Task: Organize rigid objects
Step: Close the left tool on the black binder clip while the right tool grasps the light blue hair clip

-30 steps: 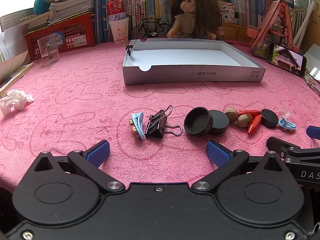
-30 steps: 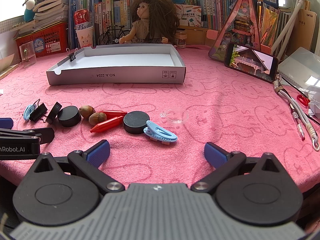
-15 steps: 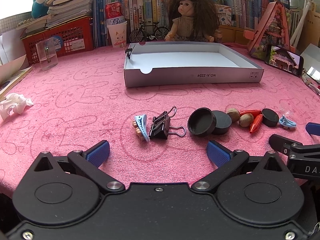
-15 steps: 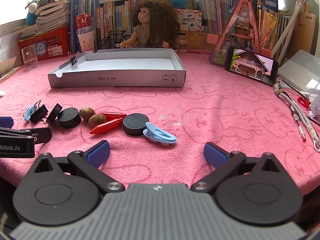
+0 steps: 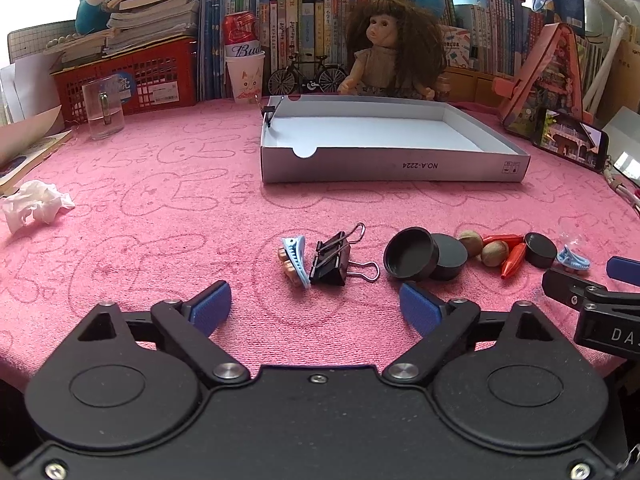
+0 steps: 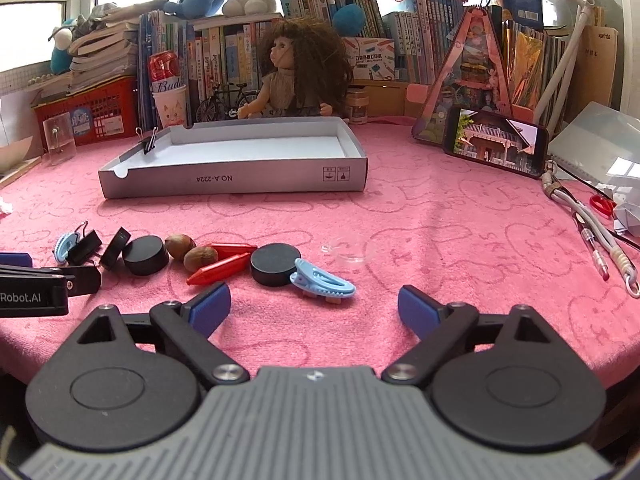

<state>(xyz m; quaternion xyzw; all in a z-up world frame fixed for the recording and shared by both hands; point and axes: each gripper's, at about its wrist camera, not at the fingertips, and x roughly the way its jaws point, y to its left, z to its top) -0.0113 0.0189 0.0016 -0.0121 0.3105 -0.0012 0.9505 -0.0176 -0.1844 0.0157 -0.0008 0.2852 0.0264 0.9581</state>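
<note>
A row of small things lies on the pink cloth: a blue hair clip (image 5: 294, 261), a black binder clip (image 5: 334, 260), an open black lid (image 5: 410, 254), black pucks (image 5: 541, 244), two nuts (image 5: 494, 253), red crayons (image 5: 513, 260) and a second blue clip (image 6: 322, 282). A white cardboard tray (image 5: 394, 166) stands behind them, empty but for a binder clip on its rim (image 5: 268, 114). My left gripper (image 5: 316, 306) is open and empty just in front of the binder clip. My right gripper (image 6: 314, 306) is open and empty just in front of the second blue clip.
A doll (image 5: 390, 58), books, a red basket (image 5: 128, 76) and a can line the back. A glass (image 5: 102, 110) and crumpled tissue (image 5: 34, 204) sit left. A phone (image 6: 498, 142), cables and pen (image 6: 596, 240) lie right. A clear small dish (image 6: 350, 250) lies on the cloth.
Both grippers have pulled back and tilted up a little; the view shows more of the shelves. Nothing on the cloth has moved.
</note>
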